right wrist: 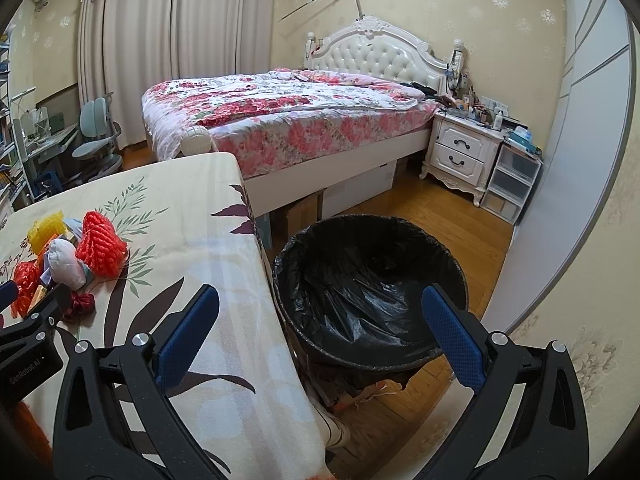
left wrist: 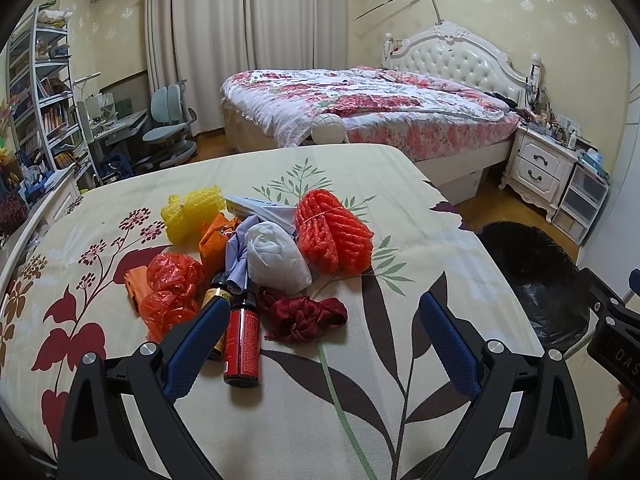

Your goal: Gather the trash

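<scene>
Litter heaped mid-desk (left wrist: 400, 420): orange foam-net wad (left wrist: 334, 236), white crumpled tissue ball (left wrist: 276, 256), likely light, soft, pinch anywhere; red cylindrical bottle (left wrist: 242, 344), stiff, slippery, grip mid-body; left hand-held gripper (left wrist: 320, 336) spread, right hand-held gripper (right wrist: 320, 336) spread, both empty.

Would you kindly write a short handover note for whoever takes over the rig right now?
Left gripper: open, empty, over the table facing the pile.
Right gripper: open, empty, over the table edge beside the bin.
Trash on the tablecloth: yellow foam net, orange foam net, white wad, orange bags, dark red ribbon, red bottle.
Bin: black liner, looks empty.
Done: nothing visible. Left: everything.
</scene>
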